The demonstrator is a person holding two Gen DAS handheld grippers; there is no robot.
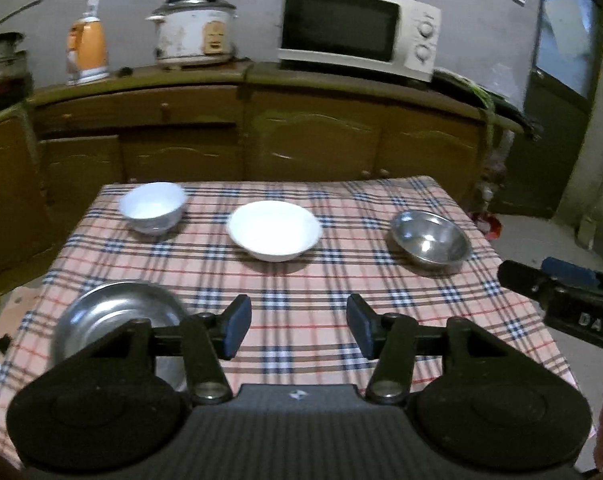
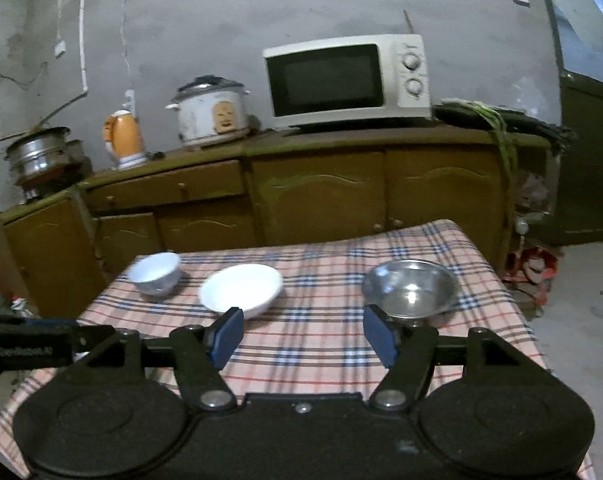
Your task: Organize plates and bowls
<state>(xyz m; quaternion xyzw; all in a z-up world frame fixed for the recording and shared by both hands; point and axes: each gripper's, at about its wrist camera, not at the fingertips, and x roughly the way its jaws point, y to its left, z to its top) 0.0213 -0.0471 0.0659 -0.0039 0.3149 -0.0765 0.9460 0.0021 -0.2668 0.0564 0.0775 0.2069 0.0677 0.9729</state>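
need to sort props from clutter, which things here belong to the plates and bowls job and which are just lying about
Job:
small deep white ceramic bowl
wide shallow white ceramic bowl
round steel bowl, far right
round steel dish, near left

Lying about:
white microwave oven
white rice cooker
orange kettle
stacked steel pots
brown wooden cabinet
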